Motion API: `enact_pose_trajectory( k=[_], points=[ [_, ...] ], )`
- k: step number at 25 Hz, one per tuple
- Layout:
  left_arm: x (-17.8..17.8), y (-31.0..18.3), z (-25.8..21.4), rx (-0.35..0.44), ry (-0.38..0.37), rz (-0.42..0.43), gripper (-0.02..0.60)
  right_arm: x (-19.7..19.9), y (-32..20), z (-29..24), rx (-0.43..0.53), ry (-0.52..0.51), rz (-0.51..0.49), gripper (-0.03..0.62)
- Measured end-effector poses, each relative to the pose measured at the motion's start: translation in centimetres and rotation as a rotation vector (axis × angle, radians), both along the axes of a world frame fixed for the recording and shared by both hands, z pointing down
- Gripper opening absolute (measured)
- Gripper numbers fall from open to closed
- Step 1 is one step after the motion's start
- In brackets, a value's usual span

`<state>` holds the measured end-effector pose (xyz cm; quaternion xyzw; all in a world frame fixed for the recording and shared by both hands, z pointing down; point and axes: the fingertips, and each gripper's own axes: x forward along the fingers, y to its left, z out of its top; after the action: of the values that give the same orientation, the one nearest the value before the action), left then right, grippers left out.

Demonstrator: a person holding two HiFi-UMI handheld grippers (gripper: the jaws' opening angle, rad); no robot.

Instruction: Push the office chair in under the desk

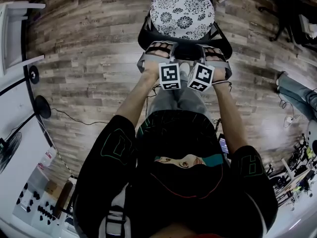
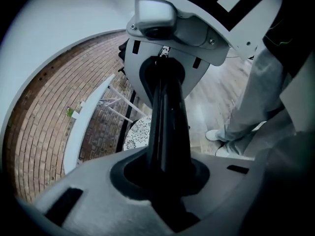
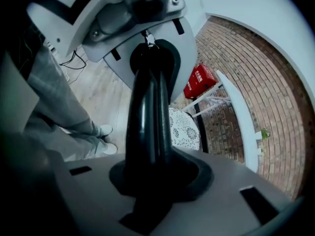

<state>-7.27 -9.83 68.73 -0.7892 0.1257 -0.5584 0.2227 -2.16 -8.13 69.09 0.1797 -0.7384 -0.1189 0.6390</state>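
Observation:
The office chair, with a black-and-white floral seat cushion point(image 1: 182, 11), stands on the wood floor in front of me in the head view. Its black backrest point(image 1: 188, 49) faces me. My left gripper point(image 1: 159, 50) and right gripper point(image 1: 214, 52) sit side by side on the backrest's top edge, each shut on it. In the left gripper view the black backrest rim point(image 2: 167, 112) runs between the jaws of the left gripper point(image 2: 165, 132). The right gripper point(image 3: 150, 127) clamps the rim point(image 3: 147, 102) the same way. The white desk point(image 2: 91, 117) point(image 3: 241, 117) stands beyond the chair against a brick wall.
A white table point(image 1: 17, 128) and a black lamp or fan base point(image 1: 42, 106) with a cable stand at the left. A red box point(image 3: 201, 80) lies by the wall. Another person's leg point(image 1: 297, 90) and cables are at the right.

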Motion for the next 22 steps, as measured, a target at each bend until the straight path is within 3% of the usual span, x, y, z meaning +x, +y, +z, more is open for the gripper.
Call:
enact_pose_trajectory(
  k=[5, 22],
  points=[
    [-0.2, -0.7, 0.0, 0.001, 0.003, 0.006, 0.066, -0.1, -1.0, -0.2, 0.05, 0.014, 0.008, 0.045],
    [0.4, -8.3, 0.4, -0.002, -0.004, 0.022, 0.058, 0.3, -8.5, 0.0, 0.043, 0.002, 0.026, 0.04]
  ],
)
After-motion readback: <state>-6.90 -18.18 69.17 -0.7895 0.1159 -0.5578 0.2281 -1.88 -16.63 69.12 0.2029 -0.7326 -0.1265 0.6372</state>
